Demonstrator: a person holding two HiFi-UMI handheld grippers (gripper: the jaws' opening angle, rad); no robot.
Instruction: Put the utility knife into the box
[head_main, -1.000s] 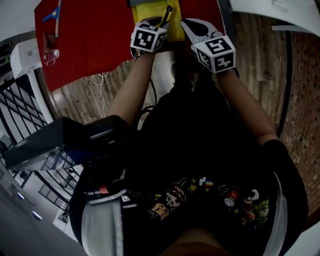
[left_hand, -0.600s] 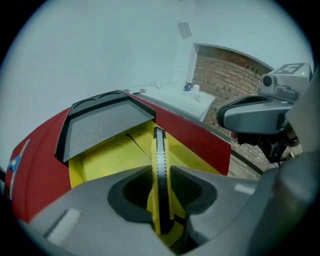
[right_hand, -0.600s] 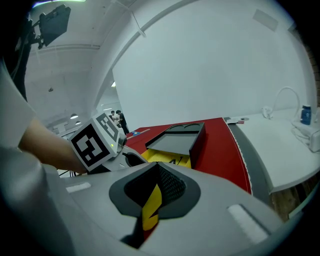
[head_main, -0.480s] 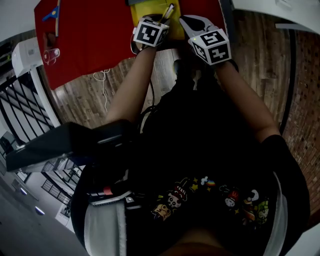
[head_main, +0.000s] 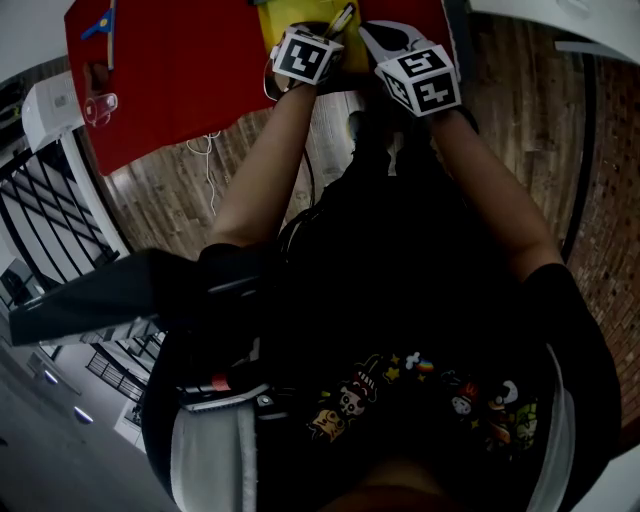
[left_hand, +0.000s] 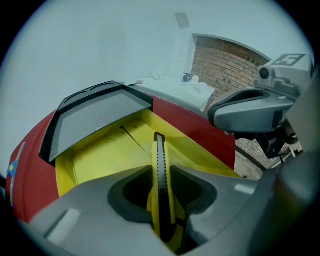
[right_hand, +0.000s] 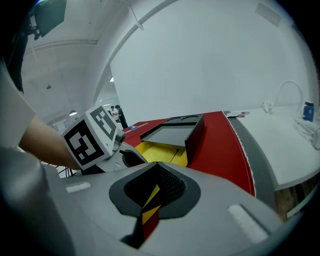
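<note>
A yellow box (left_hand: 100, 155) with a raised dark lid (left_hand: 95, 117) stands open on the red table top (head_main: 170, 80). My left gripper (left_hand: 160, 200) is shut on a yellow and black utility knife (left_hand: 160, 165). The knife sticks out ahead of the jaws, over the box's near edge. In the head view the knife (head_main: 341, 18) points away from me beside the box (head_main: 275, 18). My right gripper (right_hand: 150, 200) hovers just right of the left one, jaws together with nothing between them. Its grey body (left_hand: 250, 107) shows in the left gripper view.
A blue object (head_main: 98, 25) and a small clear item (head_main: 100, 105) lie at the red table's left side. A white table (right_hand: 290, 150) adjoins it on the right. A cable (head_main: 205, 160) trails over the wooden floor below the table edge.
Both grippers have moved forward toward the box, and the left one has carried the knife with it.
</note>
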